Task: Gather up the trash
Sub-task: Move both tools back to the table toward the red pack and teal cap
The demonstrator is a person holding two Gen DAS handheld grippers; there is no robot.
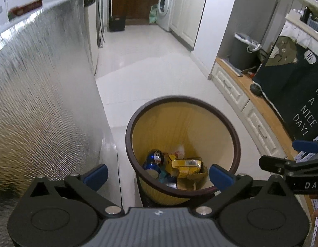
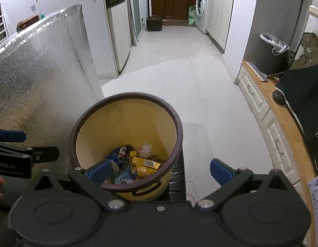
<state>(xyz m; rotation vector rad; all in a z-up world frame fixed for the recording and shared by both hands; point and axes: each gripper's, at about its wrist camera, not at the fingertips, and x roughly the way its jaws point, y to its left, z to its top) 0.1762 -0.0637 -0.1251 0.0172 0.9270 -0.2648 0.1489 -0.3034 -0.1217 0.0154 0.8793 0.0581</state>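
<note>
Furthest left, a tall panel faced in textured silver foil (image 1: 45, 82) is seen standing just beside the yellow wastebasket (image 1: 179, 193), and a careless swing of the left gripper (image 1: 157, 174) toward that side could be expected to scrape or dent it. The left gripper is held spread wide above the near rim, nothing being pinched between its blue pads, and the right gripper (image 2: 159, 171) is likewise spread and empty, its left pad over the basket mouth and its right pad over bare floor. The trash is already lying at the bottom of the basket: a crushed blue can (image 1: 154, 160), a yellow snack packet (image 1: 186, 164) and a crumpled white wrapper (image 2: 145, 150). Since the basket is light and narrow at its base, it could be tipped if the dark rim were caught by either pad, and the contents would be spilled over the white tiled floor (image 2: 189, 82). The two grippers are close together, so a knock between them is also a risk. To the right, the wooden-topped cabinet (image 2: 268, 94) could be struck by a wide turn.
</note>
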